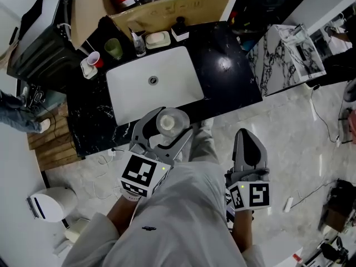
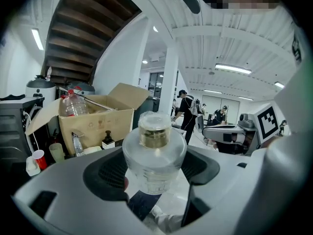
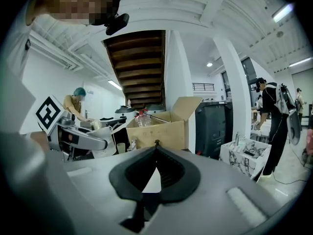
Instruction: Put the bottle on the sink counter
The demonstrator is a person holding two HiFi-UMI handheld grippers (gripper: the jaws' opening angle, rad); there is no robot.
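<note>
I count two claws, my left claw (image 1: 166, 128) and right claw (image 1: 248, 133); one bottle (image 1: 171, 120); one sink (image 1: 133, 90); one cardboard box (image 1: 167, 10); two cups at upper left, a green cup (image 1: 113, 48) and a red cup (image 1: 95, 59).

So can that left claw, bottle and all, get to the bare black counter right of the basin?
Probably yes. The left claw holds the bottle at the front edge of the counter, and the stretch right of the basin looks bare.
</note>
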